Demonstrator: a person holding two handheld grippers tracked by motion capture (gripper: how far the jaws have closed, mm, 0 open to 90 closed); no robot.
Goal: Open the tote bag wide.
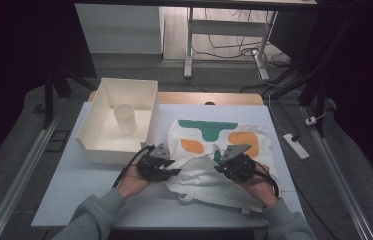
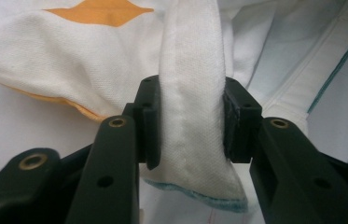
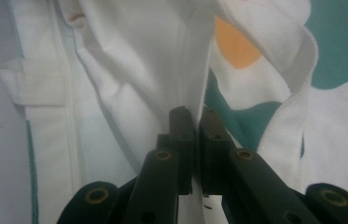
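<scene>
A white cloth bag [image 1: 224, 150] printed with teal and orange shapes lies crumpled on the white table [image 1: 89, 185]. My left gripper [image 1: 175, 172] is at the bag's left edge, shut on a white strap [image 2: 190, 70] that runs upright between its pads [image 2: 149, 121]. At the bag's middle my right gripper [image 1: 219, 169] has its jaws almost together, pinching a thin fold of the bag's cloth [image 3: 162, 60]. The right gripper view has the pads [image 3: 181, 140] clamped on that fold, with a loose strap [image 3: 297, 93] curving off to the right.
An open white box [image 1: 146, 117] stands at the back left of the table with a white cup [image 1: 125, 119] upright inside it. A power strip [image 1: 295, 146] and cables lie on the floor to the right. Table legs stand beyond.
</scene>
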